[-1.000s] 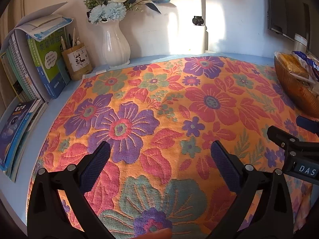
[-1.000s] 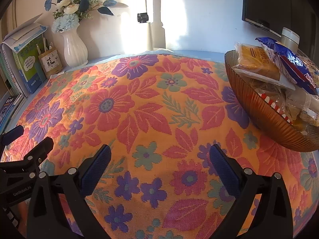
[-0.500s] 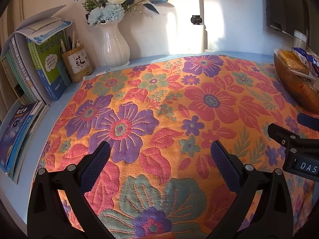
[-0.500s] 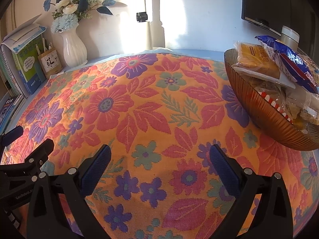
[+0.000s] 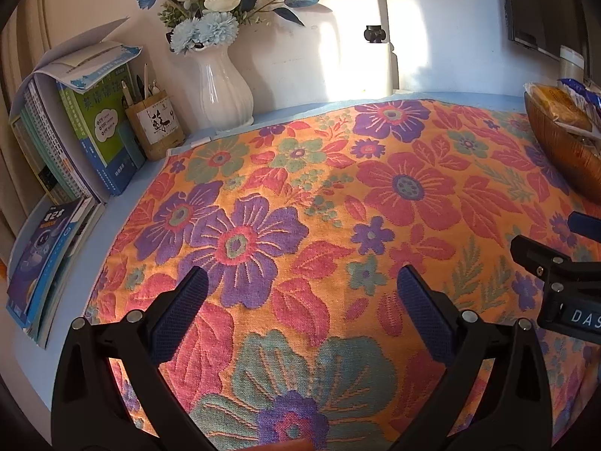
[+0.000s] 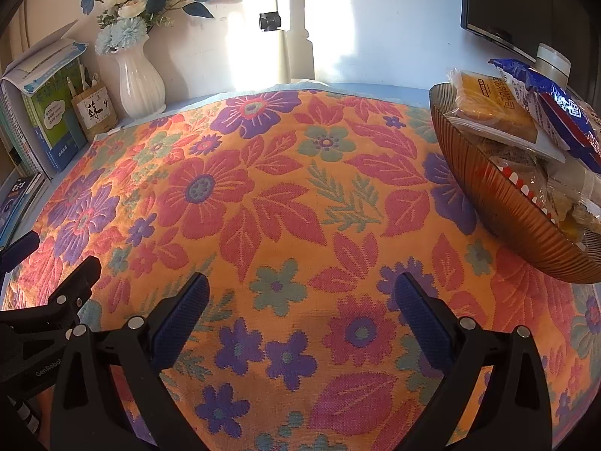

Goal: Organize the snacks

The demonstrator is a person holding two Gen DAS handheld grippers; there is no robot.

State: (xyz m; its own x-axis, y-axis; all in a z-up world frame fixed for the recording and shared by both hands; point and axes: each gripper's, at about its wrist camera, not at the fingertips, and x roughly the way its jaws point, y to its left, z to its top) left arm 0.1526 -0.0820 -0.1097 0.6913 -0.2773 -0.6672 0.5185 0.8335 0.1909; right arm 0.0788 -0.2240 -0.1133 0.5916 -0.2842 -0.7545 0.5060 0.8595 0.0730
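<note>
Both grippers' fingers spread, empty; snack bowl cut off at right edge.

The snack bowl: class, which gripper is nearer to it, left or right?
Right. The right gripper hangs open just short of the snack bowl, which sits ahead to its right. The left gripper, also open, is farther off, beyond the right one.
</note>
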